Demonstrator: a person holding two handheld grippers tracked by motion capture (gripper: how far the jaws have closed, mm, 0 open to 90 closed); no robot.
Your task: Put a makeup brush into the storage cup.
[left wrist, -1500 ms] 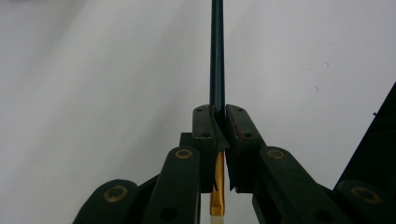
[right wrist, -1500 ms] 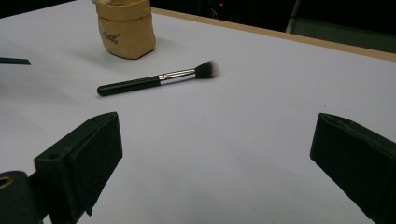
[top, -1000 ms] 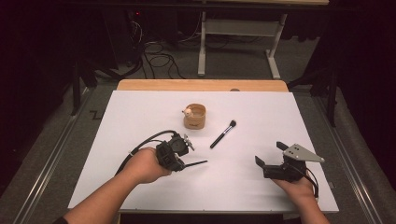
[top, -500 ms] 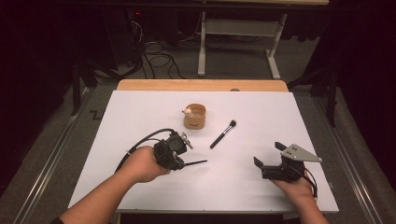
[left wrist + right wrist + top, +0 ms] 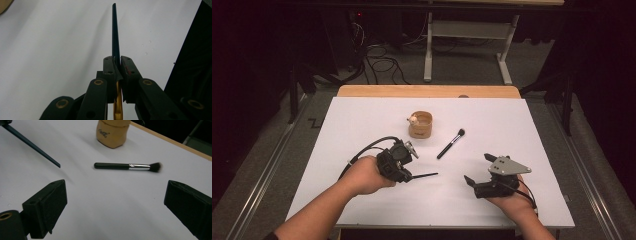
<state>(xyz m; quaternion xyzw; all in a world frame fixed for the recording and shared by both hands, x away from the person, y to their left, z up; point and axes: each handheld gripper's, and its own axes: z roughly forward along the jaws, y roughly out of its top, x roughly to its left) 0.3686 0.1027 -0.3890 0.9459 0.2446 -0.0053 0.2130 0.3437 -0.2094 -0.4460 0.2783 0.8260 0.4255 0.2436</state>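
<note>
My left gripper (image 5: pixel 408 175) is shut on a slim dark brush handle (image 5: pixel 424 175) that sticks out to the right, low over the white table sheet (image 5: pixel 537 130). In the left gripper view the jaws (image 5: pixel 117 62) pinch that handle (image 5: pixel 115 37), with its gold ferrule (image 5: pixel 118 105) behind the pads. My right gripper (image 5: pixel 478 168) stands open at the front right with nothing between its jaws. A black makeup brush (image 5: pixel 451 143) lies on the sheet beside a small wooden cup (image 5: pixel 420 131). From the right gripper (image 5: pixel 116 202), the makeup brush (image 5: pixel 125 166) lies ahead, apart from the jaws, with the cup (image 5: pixel 113 133) behind it.
The tip of the held handle (image 5: pixel 32 147) comes in at the upper left of the right gripper view. A wooden board edge (image 5: pixel 427 91) borders the sheet at the back. Cables and a metal frame (image 5: pixel 462 45) are on the floor beyond.
My right gripper has shifted left, toward the middle of the table and the makeup brush. The left hand and its held handle have stayed put.
</note>
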